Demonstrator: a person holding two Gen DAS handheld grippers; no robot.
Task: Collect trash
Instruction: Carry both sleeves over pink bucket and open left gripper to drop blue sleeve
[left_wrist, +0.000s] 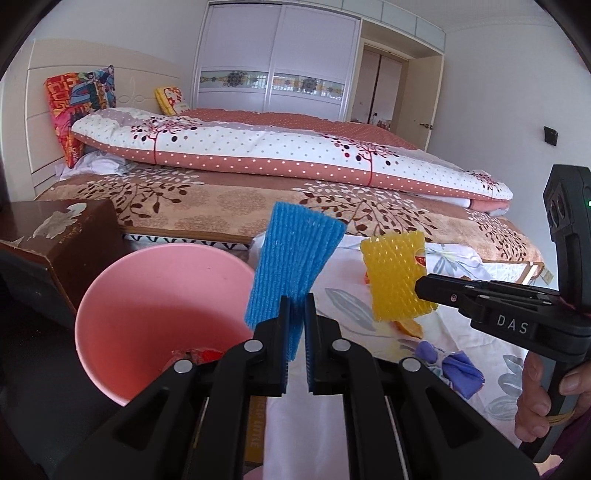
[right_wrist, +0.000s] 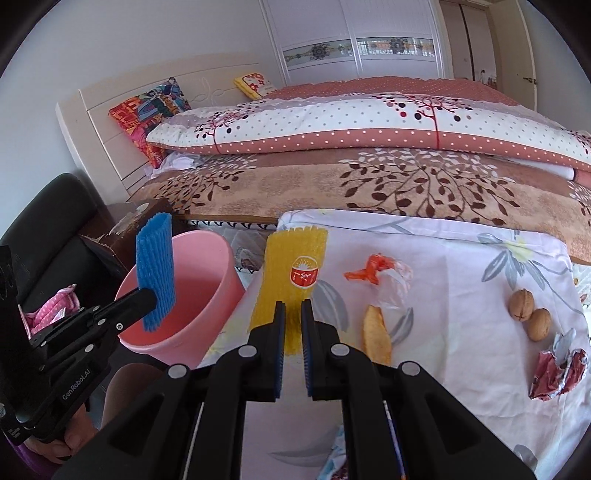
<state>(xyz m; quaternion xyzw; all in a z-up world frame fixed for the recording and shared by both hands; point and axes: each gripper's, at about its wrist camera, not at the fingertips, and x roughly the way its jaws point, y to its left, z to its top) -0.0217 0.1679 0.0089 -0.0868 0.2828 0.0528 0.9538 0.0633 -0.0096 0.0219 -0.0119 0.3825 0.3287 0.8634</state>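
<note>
Left gripper (left_wrist: 295, 306) pinching blue foam net (left_wrist: 291, 273) over pink bin (left_wrist: 155, 295); right gripper (right_wrist: 291, 314) clamping yellow foam net (right_wrist: 291, 273) just beside bin.

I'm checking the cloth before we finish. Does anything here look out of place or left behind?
Yes. Two walnuts, a crumpled red wrapper, a fruit peel and an orange plastic scrap lie loose on the floral cloth, outside the pink bin.
</note>
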